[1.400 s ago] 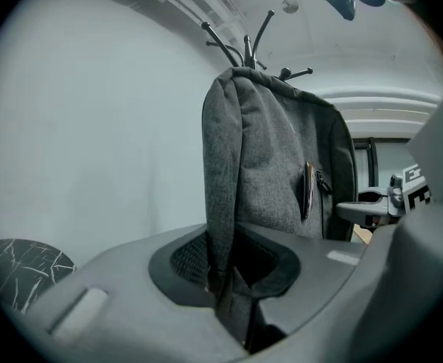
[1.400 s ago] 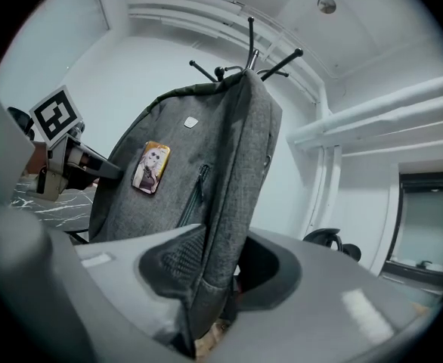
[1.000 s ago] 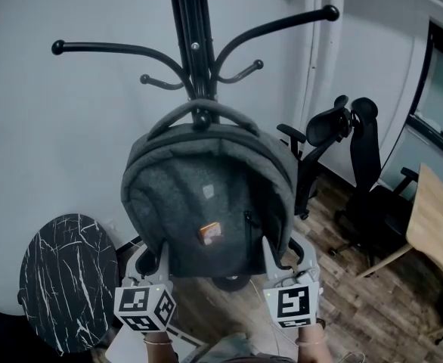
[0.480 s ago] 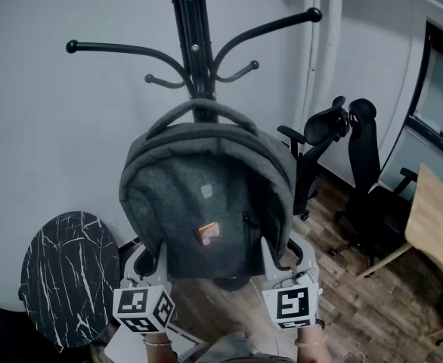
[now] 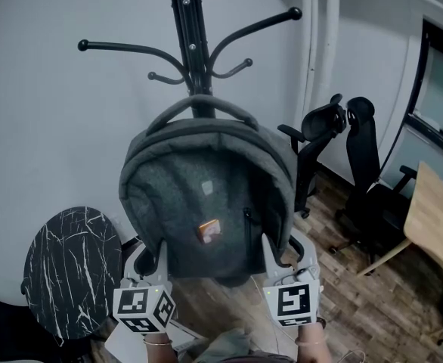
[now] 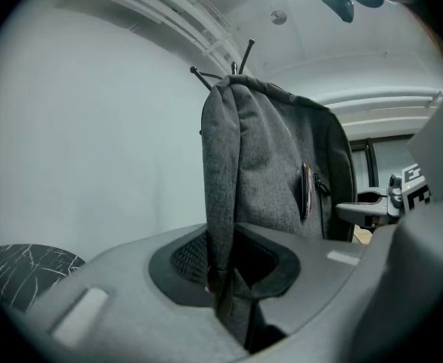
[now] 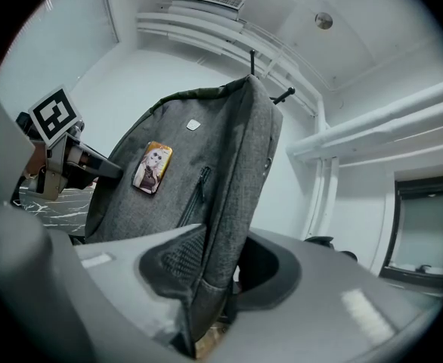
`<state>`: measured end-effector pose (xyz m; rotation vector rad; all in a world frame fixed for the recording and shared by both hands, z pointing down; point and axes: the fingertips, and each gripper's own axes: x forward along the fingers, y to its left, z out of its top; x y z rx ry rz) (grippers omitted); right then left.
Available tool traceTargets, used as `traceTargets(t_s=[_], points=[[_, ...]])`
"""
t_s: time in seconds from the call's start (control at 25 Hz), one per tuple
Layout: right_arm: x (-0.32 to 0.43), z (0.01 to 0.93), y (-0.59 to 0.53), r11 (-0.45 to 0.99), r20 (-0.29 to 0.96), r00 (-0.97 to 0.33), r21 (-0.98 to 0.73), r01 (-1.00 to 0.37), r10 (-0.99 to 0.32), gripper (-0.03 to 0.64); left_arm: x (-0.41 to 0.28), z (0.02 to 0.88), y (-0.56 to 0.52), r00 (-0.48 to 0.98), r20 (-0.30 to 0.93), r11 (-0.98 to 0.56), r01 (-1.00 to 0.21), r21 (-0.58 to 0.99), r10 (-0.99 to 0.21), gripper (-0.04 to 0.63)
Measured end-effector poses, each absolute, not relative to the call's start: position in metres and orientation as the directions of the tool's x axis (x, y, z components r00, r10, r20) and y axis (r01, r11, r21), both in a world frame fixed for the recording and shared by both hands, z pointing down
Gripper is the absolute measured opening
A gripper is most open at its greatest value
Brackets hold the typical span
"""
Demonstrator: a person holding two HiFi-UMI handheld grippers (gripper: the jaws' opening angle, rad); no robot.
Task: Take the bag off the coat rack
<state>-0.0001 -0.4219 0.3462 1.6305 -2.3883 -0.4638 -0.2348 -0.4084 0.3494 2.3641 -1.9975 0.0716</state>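
Observation:
A grey backpack (image 5: 206, 195) with a small orange badge hangs in front of the black coat rack (image 5: 187, 29). Its top handle (image 5: 199, 100) arches around the rack's pole, and I cannot tell whether it rests on a hook. My left gripper (image 5: 153, 254) is shut on the bag's lower left edge, and the left gripper view shows that gripper (image 6: 225, 267) pinching the backpack's (image 6: 259, 165) side seam. My right gripper (image 5: 282, 249) is shut on the lower right edge. In the right gripper view that gripper (image 7: 210, 271) squeezes the backpack's (image 7: 199, 172) grey fabric.
A round black marble side table (image 5: 70, 271) stands at the lower left by the white wall. Two black office chairs (image 5: 357, 165) stand to the right on the wooden floor. A light wooden tabletop (image 5: 437, 225) reaches in from the right edge.
The rack's hook tips have drawn inward and the rack looks smaller. The bag and both grippers have pulled back from it a little. Both grips are unchanged.

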Motion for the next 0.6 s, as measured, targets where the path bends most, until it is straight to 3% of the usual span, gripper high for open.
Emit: traceTargets(t_s=[0.6], points=[[0.021,0.337,-0.356,0.334,-0.022,-0.369,0.375,-0.865,-0.929,0.114,-0.213,0.338,-0.341,0.168,0.048,-0.168,-0.986,-0.009,-0.985,0.069]])
